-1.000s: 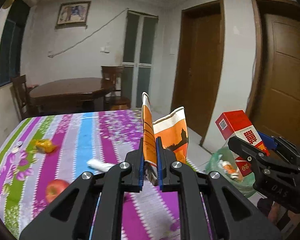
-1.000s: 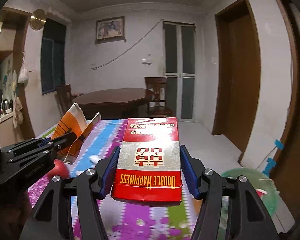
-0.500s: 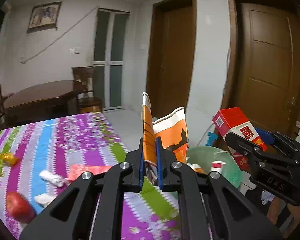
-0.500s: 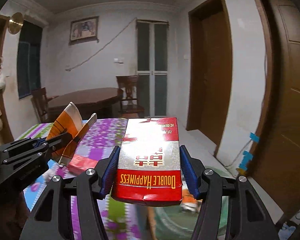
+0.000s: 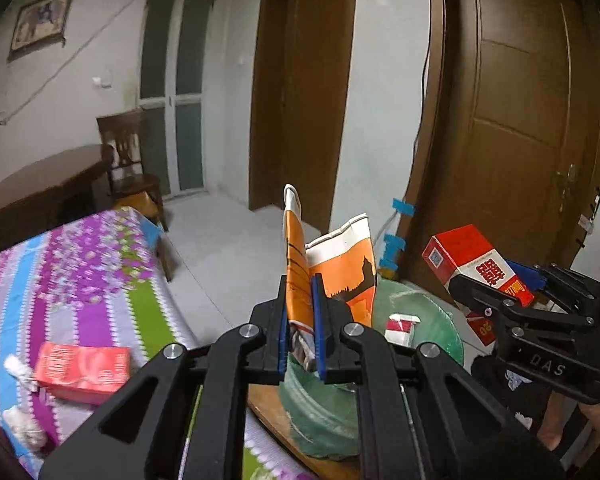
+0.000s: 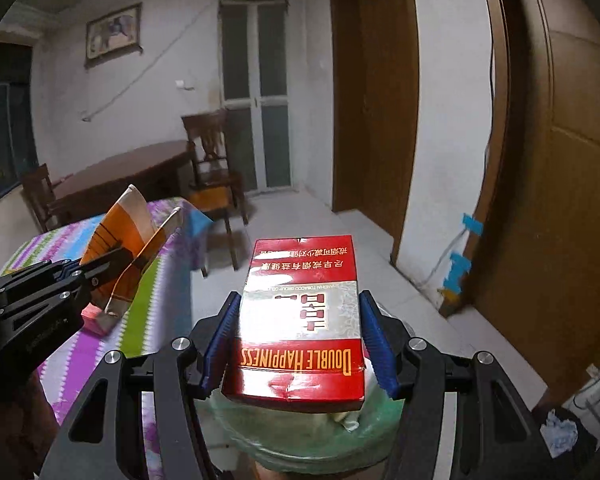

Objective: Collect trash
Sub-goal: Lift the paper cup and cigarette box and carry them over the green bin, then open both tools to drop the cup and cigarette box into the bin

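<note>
Left claw (image 5: 300, 320) is pinching a flattened orange paper carton (image 5: 340, 268); right claw (image 6: 300, 344) is clamping a glossy red cigarette box (image 6: 300, 320). Both have swung off the striped surface (image 5: 80, 272) since a second ago, now hanging above the green-bagged bin (image 5: 420, 320) holding a small red-white pack (image 5: 400, 326).

White walls (image 5: 380, 80), brown doors (image 5: 520, 120), pale tiled floor (image 5: 228, 248), dark wooden table (image 6: 132, 172) and chair (image 6: 212, 160).
</note>
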Demonstrator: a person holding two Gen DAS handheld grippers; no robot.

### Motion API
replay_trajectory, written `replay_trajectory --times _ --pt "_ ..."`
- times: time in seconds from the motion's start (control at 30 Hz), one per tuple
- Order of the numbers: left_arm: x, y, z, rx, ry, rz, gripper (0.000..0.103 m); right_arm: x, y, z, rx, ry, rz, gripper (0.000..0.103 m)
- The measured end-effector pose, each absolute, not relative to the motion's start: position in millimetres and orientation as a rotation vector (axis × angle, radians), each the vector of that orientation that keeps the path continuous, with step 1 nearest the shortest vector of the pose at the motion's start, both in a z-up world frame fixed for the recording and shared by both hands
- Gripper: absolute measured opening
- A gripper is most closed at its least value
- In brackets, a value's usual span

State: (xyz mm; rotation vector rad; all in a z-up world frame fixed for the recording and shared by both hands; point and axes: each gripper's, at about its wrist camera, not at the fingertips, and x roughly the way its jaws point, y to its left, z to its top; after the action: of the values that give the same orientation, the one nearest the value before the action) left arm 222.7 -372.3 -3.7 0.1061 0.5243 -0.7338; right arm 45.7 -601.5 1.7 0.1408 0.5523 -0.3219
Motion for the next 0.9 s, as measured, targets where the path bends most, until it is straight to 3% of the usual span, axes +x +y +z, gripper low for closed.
replay_trajectory --times 0.43,0.9 --pt "257 -434 -58 0.19 0.686 -0.716 0.009 99 -670 -63 0.231 0.694 -0.32 0.06" --pt "261 -453 -71 0.219 0.73 -0.707 0.009 107 -652 -76 0.251 0.719 -0.323 0.06"
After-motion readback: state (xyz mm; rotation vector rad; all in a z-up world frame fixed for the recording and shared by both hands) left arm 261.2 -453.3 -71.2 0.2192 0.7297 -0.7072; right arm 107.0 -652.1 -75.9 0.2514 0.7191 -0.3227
